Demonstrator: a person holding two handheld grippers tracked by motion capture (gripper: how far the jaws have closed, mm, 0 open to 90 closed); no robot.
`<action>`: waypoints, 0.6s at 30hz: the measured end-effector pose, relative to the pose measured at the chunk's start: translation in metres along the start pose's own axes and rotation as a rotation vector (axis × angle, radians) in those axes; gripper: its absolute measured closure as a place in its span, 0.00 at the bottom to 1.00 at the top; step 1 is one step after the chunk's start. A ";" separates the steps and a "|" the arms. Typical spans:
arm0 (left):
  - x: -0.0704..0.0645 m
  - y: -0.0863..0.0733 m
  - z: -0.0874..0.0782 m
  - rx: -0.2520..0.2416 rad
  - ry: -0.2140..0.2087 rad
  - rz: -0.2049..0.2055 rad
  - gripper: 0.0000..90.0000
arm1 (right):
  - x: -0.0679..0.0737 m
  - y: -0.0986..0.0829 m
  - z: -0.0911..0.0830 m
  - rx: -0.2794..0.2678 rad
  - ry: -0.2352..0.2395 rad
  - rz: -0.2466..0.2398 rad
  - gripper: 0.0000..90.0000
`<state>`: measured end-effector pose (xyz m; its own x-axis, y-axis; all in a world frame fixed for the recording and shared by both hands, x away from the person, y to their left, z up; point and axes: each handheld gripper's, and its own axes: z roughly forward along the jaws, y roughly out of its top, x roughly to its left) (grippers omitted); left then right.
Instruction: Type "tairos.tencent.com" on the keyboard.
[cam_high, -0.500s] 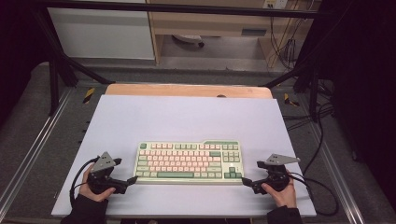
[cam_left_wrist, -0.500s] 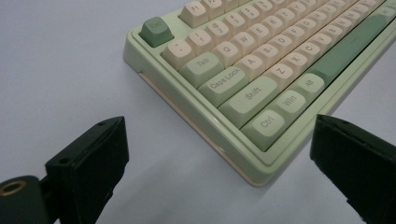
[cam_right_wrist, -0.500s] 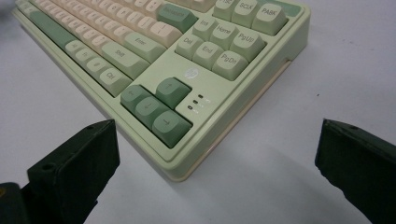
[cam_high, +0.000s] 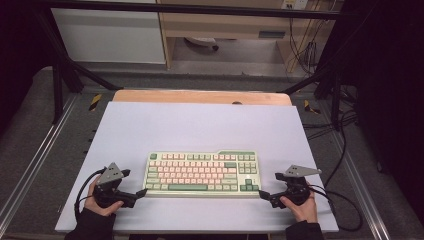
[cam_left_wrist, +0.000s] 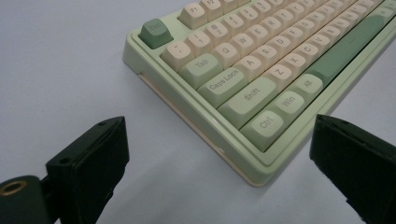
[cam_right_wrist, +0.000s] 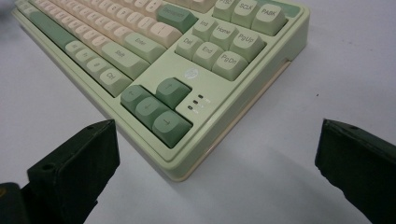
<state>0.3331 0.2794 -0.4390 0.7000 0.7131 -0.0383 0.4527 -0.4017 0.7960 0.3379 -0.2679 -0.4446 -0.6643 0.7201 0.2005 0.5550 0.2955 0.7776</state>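
A pale lavender desk (cam_high: 200, 125) carried a green and cream keyboard (cam_high: 201, 173) near its front edge, roughly centred. The left gripper (cam_high: 141, 192) sat at the keyboard's front-left corner, jaws spread wide, gripping nothing. The right gripper (cam_high: 262, 194) mirrored it at the front-right corner, jaws equally released.

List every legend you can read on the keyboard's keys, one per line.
Left gripper view, keyboard:
"Tab"
"Caps Lock"
"Shift"
"Ctrl"
"Win"
"Alt"
"Q", "W", "A", "Z", "X", "C"

Right gripper view, same keyboard:
"Enter"
"Del", "End", "PgDn", "PgUp", "Home"
"SCLK", "PABK"

Blurred: the green corner key, the round logo and the farther rows. The high view's legends are too small.
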 end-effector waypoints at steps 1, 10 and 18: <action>0.000 0.000 0.000 0.000 0.000 -0.001 0.05 | 0.000 0.000 0.000 -0.001 0.000 0.000 0.00; -0.001 0.002 -0.002 -0.007 0.004 0.001 0.05 | 0.000 0.000 0.001 0.002 0.002 0.000 0.00; -0.002 0.006 -0.004 -0.013 0.007 0.001 0.06 | 0.000 0.000 0.001 0.004 0.001 0.000 0.00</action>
<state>0.3321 0.2774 -0.4322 0.6965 0.7168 -0.0327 0.4443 -0.3950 0.8041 0.3378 -0.2673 -0.4450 -0.6651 0.7192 0.2008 0.5566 0.2982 0.7754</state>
